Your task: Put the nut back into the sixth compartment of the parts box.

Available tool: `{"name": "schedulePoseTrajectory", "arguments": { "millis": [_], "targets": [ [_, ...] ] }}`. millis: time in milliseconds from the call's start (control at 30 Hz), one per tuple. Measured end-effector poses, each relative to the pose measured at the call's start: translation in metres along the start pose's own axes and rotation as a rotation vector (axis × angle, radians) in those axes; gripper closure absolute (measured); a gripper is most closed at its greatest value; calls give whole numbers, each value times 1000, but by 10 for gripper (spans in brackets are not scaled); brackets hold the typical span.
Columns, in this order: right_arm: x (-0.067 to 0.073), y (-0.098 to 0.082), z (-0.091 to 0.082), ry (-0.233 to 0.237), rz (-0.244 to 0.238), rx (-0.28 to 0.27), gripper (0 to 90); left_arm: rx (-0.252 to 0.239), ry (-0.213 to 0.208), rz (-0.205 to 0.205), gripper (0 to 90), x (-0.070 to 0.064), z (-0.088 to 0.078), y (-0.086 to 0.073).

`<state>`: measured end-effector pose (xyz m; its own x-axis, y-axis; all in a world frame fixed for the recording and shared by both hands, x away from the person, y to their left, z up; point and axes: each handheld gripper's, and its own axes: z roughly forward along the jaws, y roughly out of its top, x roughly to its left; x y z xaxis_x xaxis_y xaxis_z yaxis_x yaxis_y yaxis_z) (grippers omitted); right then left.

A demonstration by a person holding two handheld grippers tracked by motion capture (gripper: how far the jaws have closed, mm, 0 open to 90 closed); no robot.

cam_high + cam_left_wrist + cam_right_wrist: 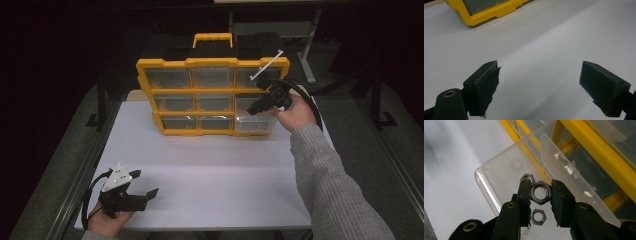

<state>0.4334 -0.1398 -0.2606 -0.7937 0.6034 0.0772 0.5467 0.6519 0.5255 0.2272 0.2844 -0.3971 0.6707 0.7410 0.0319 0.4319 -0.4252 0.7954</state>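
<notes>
Over the clear drawer [499,180], the right gripper [541,192] fingers clench a small, hard, slippery steel nut [541,192] by its flats, left gripper [539,85] released.

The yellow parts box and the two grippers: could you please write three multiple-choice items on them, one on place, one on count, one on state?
1. Where does the left gripper hover?
A. inside a drawer
B. over the bare white table, near its front edge
C. on the box handle

2. How many nuts show in the clear drawer besides the held nut?
A. two
B. five
C. none

3. The right gripper is:
A. wide open
B. shut on a screw
C. shut on a nut

Answers: 1 B, bare table lies under its jaws; 2 A, one above and one below; 3 C, both pads press its sides.
</notes>
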Motion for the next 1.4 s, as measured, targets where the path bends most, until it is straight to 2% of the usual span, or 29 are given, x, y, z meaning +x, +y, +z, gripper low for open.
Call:
{"name": "schedulePoseTrajectory", "arguments": {
  "millis": [233, 300, 667, 733, 1033, 1233, 1400],
  "targets": [
    [-1, 0, -2, -10, 5, -14, 676, -3, 0, -6, 152, 0, 0, 0],
    [-1, -1, -6, -4, 6, -23, 700, -1, 1, -1, 152, 0, 0, 0],
    [-5, -17, -39, -12, 36, -74, 695, -5, -1, -6, 152, 0, 1, 0],
    [-5, -21, -45, -22, 31, -83, 694, -22, -1, -22, 152, -2, 2, 0],
    [-3, -43, -70, -29, 30, -135, 666, -20, 4, -14, 152, -2, 2, 1],
    [-3, -65, -77, -32, 47, -164, 639, -11, 5, -1, 152, -2, 2, 1],
    [-7, -87, -79, -44, 71, -171, 595, -16, 7, -8, 152, -2, 2, 1]
  ]
}}
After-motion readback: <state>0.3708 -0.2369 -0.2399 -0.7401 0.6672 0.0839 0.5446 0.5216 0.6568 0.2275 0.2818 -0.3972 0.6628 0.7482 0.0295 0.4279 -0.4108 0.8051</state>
